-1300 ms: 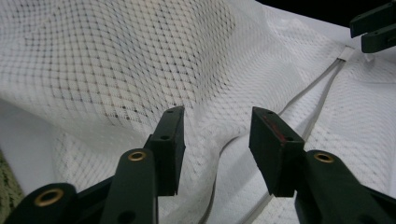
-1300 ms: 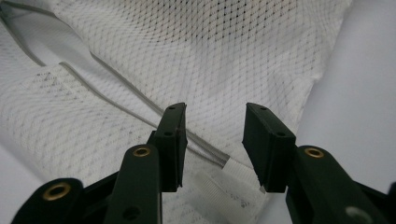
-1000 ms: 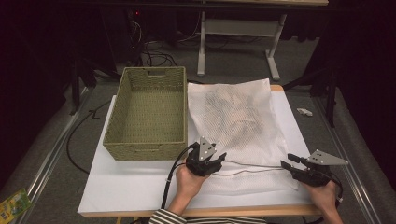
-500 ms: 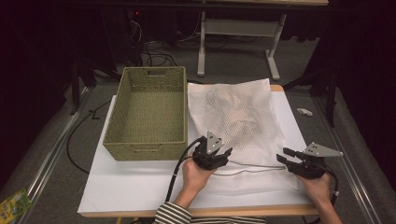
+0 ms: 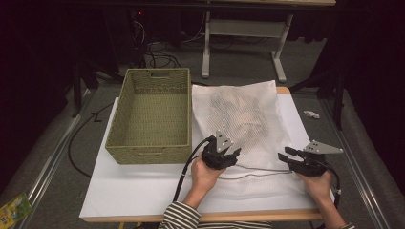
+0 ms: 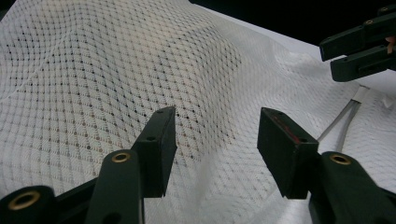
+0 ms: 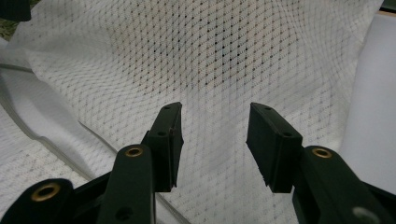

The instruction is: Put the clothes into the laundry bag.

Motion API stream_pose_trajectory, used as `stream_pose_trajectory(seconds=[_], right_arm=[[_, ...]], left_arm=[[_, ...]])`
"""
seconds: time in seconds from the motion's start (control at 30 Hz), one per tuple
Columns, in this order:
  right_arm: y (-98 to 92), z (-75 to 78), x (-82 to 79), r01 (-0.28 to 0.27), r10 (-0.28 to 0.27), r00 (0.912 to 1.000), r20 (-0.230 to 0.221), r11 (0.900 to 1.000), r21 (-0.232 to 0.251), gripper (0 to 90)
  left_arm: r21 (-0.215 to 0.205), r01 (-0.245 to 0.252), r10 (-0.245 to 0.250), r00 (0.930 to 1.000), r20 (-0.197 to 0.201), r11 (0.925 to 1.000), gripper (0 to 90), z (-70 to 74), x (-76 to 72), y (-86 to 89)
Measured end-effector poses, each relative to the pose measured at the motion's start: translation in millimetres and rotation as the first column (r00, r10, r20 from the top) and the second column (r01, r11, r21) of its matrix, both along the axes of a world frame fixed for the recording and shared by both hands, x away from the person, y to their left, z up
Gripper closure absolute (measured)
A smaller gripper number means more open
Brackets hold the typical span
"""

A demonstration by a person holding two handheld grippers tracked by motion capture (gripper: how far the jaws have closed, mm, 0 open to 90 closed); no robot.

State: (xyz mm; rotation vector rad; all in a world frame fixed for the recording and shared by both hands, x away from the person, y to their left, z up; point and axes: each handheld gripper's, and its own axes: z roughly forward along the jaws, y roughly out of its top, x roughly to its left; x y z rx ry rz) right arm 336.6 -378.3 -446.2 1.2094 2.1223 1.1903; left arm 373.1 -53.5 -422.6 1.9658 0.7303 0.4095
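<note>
White mesh bag (image 5: 239,119) lies flat beside the basket (image 5: 153,114); I hover my left gripper (image 6: 212,140) and right gripper (image 7: 212,140) at its near edge, jaws apart, gripping nothing, ready to pinch.

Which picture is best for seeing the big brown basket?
The high view: the whole woven basket shows there, open at the top, beside the white mesh bag. The left gripper view and right gripper view look along their tongs at the mesh bag instead.
</note>
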Motion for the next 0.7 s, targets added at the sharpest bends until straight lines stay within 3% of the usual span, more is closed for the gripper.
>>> stream_pose_trajectory(seconds=[0.7], right_arm=[[1.4, -16.3, 23.6, 0.045, -0.046, 0.9979, -0.047, 0.999, -0.005, 55.8]], left_arm=[[0.002, -0.056, 0.056, 0.9975, -0.044, 0.9984, 46.8, -18.5, 19.4, -5.6]])
